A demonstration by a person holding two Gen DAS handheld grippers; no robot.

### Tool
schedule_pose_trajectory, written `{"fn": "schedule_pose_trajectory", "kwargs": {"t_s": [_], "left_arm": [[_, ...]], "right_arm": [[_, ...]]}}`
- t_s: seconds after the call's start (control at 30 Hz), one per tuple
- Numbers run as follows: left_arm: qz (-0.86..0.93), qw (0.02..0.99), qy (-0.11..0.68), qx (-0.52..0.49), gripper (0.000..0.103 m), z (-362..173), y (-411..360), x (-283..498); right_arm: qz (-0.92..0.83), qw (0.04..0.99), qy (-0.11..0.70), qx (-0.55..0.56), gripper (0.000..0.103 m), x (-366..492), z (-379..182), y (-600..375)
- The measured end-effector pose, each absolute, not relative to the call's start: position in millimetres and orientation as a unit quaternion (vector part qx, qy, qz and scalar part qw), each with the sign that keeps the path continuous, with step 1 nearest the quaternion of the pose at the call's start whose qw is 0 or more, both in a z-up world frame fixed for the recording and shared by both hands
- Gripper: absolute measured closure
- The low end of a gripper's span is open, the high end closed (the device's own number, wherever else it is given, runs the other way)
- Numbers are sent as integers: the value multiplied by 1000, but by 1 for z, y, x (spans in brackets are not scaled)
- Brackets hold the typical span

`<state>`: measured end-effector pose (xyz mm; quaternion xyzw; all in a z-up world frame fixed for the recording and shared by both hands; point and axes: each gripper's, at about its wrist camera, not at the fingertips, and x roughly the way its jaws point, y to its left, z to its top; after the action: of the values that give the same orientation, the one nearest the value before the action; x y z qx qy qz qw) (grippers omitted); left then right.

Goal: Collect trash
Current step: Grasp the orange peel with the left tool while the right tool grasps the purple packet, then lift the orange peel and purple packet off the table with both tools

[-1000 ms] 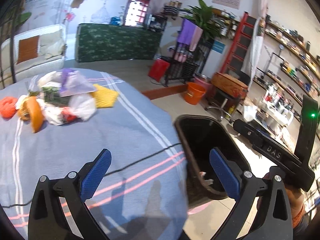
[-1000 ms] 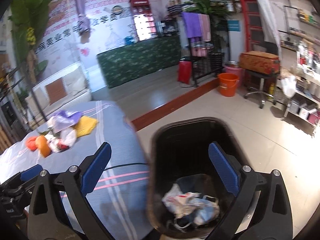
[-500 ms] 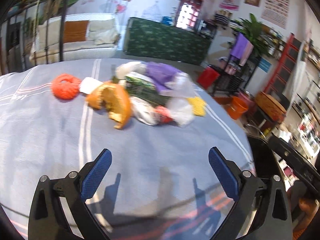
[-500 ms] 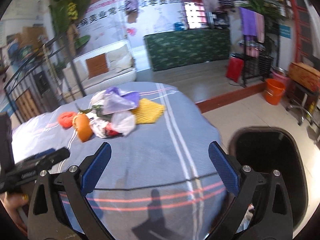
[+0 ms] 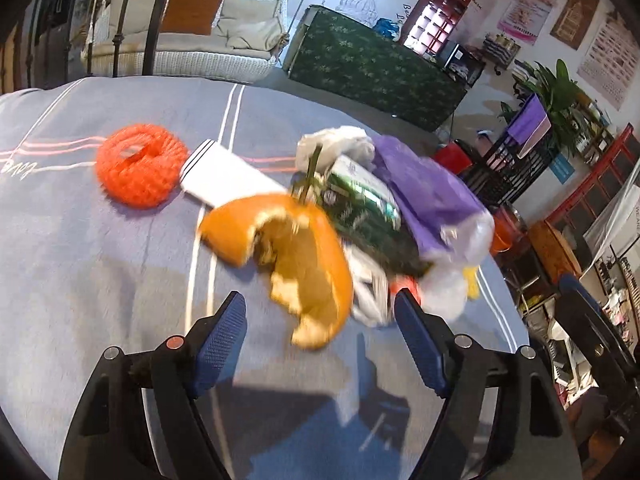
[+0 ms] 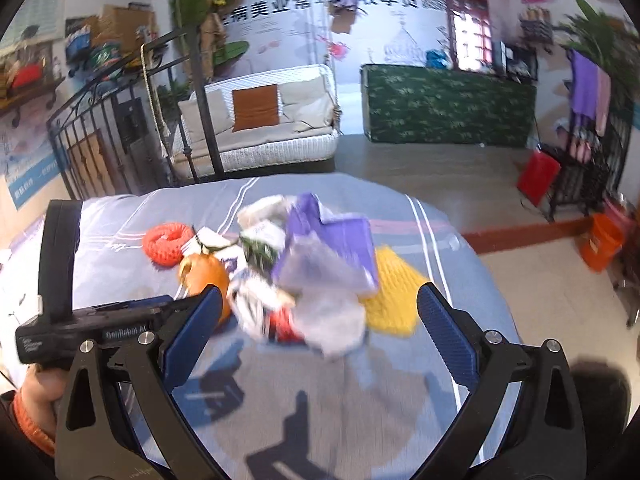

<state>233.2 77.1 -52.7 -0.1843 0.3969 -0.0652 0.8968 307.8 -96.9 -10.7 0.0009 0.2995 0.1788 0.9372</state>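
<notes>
Both tongs have swung from the bin to the trash pile (image 6: 304, 276) on the bedspread (image 5: 80, 280), my left gripper (image 5: 320, 336) closing around the orange peel (image 5: 296, 256) without touching, my right gripper (image 6: 320, 320) open, empty.

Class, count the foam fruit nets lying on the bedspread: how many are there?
2. The orange-red net lies left of the trash pile; the yellow net lies at its right edge. The pile may hide more.
</notes>
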Motion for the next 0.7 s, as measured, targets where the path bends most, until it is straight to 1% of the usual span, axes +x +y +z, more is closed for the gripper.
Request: {"fn": "schedule_pose_trajectory", "kwargs": {"t_s": [0.1,0.13,0.23,0.27,0.3,0.33,0.37,0.43,0.47,0.5,0.57,0.7], "left_arm": [[-65,897,398,-179,29,-52,73,250],[-62,896,401,-178,30,-54,72,255],[-54,891,408,-193,39,-59,77,267],[-50,890,407,-197,45,-61,78,269],[-47,890,408,-200,54,-62,79,271],[-48,888,408,-207,57,-65,82,271],[-53,887,406,-214,61,-67,83,270],[-58,888,401,-216,66,-67,84,265],[-60,891,398,-213,72,-66,83,264],[-62,894,392,-208,79,-64,82,261],[-63,901,381,-197,85,-59,78,253],[-66,903,376,-196,89,-56,80,248]], "right_arm": [[180,939,291,-26,7,333,-10,-79],[179,940,289,-37,10,344,-11,-74],[181,937,296,-50,18,370,-16,-60],[182,934,302,-56,21,379,-20,-56],[181,932,308,-61,24,384,-25,-53],[179,930,315,-65,35,390,-30,-50],[180,927,323,-66,53,393,-34,-48],[188,918,342,-67,71,398,-43,-45],[190,918,342,-65,79,398,-46,-44],[186,920,339,-66,83,396,-47,-44],[183,922,334,-62,86,390,-47,-47],[185,929,318,-44,88,378,-39,-52]]}}
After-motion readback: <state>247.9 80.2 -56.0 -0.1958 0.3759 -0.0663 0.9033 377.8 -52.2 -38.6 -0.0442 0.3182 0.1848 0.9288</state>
